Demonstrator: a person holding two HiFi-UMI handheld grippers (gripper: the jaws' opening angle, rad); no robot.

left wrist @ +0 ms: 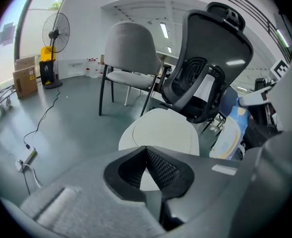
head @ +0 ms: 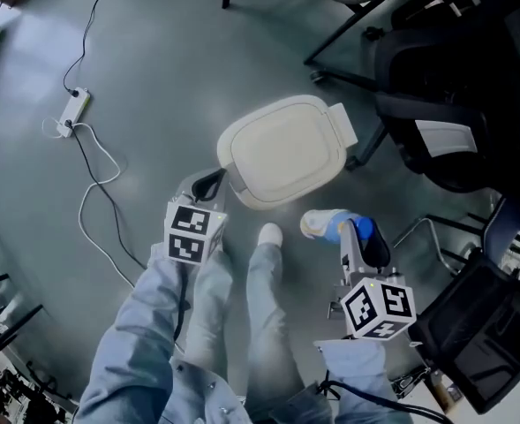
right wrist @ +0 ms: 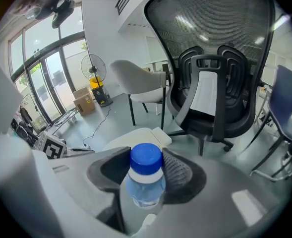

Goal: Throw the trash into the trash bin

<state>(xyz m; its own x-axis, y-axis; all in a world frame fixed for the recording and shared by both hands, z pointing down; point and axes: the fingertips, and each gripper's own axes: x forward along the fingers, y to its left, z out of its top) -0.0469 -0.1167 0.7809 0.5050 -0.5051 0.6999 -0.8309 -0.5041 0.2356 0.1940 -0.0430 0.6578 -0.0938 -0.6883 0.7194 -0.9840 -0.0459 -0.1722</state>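
Gripping bottle (head: 323,224), right gripper (right wrist: 146,158) near bin (head: 268,198) edge (bare floor (head: 154,51) left).

Bin lid (head: 282,153): plain cream.
Bottle (right wrist: 145,187): clear, bluish tint.
Cap (right wrist: 146,158): bright blue!
Left tongs (head: 211,184): black, cube patterned in black-and-white squares.
Floor (head: 154,51): grey.
Cable (head: 96,179): white.

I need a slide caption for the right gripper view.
Right hand-held gripper grips a blue-capped bottle before the closed white bin.

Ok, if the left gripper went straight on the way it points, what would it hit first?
Probably the closed trash bin lid, right ahead of the left gripper; depth is uncertain.
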